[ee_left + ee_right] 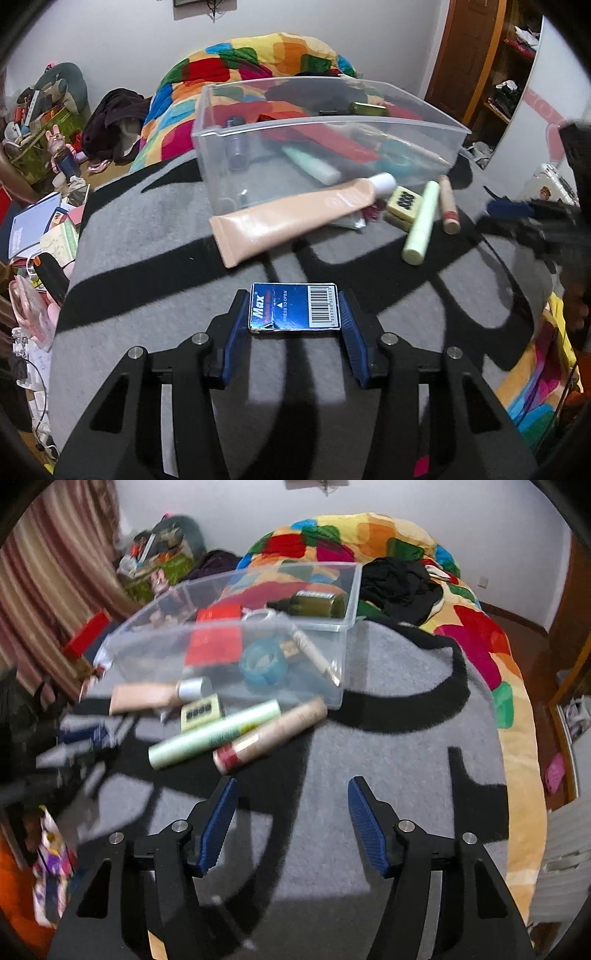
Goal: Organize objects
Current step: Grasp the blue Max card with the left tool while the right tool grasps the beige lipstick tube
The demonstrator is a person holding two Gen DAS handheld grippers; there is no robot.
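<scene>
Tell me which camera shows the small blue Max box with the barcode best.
The left wrist view: the small blue Max box sits sharp and centred, clamped in the left tool, label and barcode readable. The right wrist view shows only a blurred blue smear at its left edge, likely the same box.

In the right wrist view the grey blanket (388, 720) lay bare across the centre and right of the frame, giving open passage there. Toward the upper left the clear bin (347, 635) stood in the way, open at the top. Just below it a green tube (214, 734), a tan tube (273, 734), a small box (202, 710) and a peach tube (147, 698) crowded the approach.
</scene>
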